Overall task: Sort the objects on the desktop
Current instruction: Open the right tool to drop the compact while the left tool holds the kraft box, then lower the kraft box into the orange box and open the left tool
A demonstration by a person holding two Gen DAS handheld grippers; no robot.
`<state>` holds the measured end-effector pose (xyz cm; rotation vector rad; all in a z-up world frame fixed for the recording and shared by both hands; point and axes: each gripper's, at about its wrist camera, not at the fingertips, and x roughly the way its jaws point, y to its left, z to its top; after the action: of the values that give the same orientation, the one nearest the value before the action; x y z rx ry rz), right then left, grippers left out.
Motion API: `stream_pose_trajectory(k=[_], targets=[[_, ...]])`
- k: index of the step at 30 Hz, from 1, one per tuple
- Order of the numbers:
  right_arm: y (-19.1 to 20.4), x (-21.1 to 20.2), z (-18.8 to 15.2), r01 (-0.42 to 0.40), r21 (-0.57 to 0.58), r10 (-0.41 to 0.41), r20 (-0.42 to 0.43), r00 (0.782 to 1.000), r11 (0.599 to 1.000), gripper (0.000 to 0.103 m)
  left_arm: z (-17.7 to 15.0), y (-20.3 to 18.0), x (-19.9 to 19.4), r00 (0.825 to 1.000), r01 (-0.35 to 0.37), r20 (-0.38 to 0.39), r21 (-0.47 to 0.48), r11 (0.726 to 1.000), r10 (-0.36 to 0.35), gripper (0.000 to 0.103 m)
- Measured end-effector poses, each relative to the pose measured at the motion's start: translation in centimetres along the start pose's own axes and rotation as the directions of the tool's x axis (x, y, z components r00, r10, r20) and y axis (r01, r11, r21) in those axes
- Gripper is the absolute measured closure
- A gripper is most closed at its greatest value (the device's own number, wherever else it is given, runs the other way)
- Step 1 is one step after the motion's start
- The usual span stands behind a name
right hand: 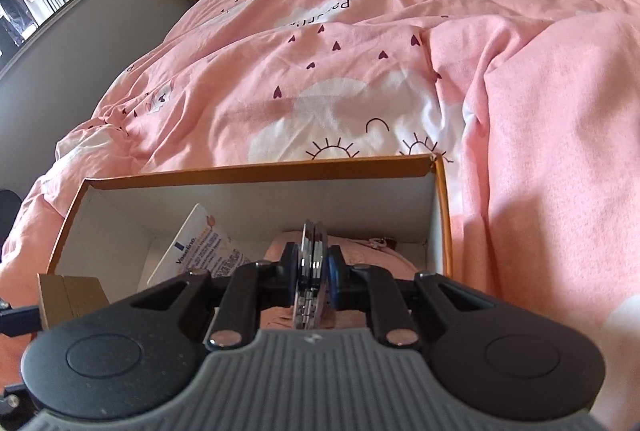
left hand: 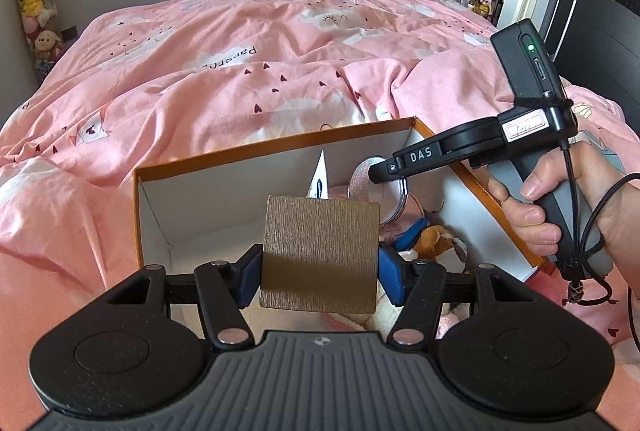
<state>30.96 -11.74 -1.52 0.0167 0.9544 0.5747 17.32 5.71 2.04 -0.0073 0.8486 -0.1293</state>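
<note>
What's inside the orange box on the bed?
Inside the orange box: a white Vaseline packet, something pink and soft, and a brown-and-white plush toy. The gold box and both grippers cover the rest.

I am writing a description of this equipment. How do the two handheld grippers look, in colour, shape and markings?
Each gripper, left gripper and right gripper, has a black linkage with silver rivets, blue finger pads, two round black discs and a ribbed grey base. From the side, the right one shows a grey-black pistol handle, white "DAS" lettering, a black module with a green light and black cords.

Orange-rimmed box (left hand: 276, 147), pink duvet (left hand: 240, 71) (hearts, clouds), brushed-gold card (left hand: 320, 251).
</note>
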Motion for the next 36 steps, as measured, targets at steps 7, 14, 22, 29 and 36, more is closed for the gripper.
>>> stream_pose_trajectory(k=[7,14,22,29,36], targets=[[0.4,-2.7,0.4,0.092,-0.112,-0.080,0.106,0.991,0.989,0.064,1.7,-1.3,0.1,0.999,0.010,0.034,0.049,0.999,-0.012,0.034],[-1.1,-6.7,-0.7,0.167,-0.106,-0.138,0.237,0.962,0.980,0.064,3.6,-4.2,2.2,1.000,0.004,0.025,0.173,0.985,-0.009,0.034],[-4.1,-7.9,-1.5,0.176,-0.031,-0.159,0.292,0.943,0.984,0.064,5.7,-7.4,7.9,0.998,0.013,-0.061,0.300,0.954,0.005,0.034],[-5.2,-7.8,-2.0,0.146,0.002,-0.139,0.310,0.941,0.989,0.064,7.3,-7.4,12.3,0.982,0.061,-0.186,0.218,0.974,-0.020,0.034],[-5.8,-6.8,-2.6,0.153,0.001,-0.147,0.282,0.948,0.988,0.065,8.5,-7.0,14.9,0.969,0.054,-0.244,0.096,0.994,-0.029,0.034]])
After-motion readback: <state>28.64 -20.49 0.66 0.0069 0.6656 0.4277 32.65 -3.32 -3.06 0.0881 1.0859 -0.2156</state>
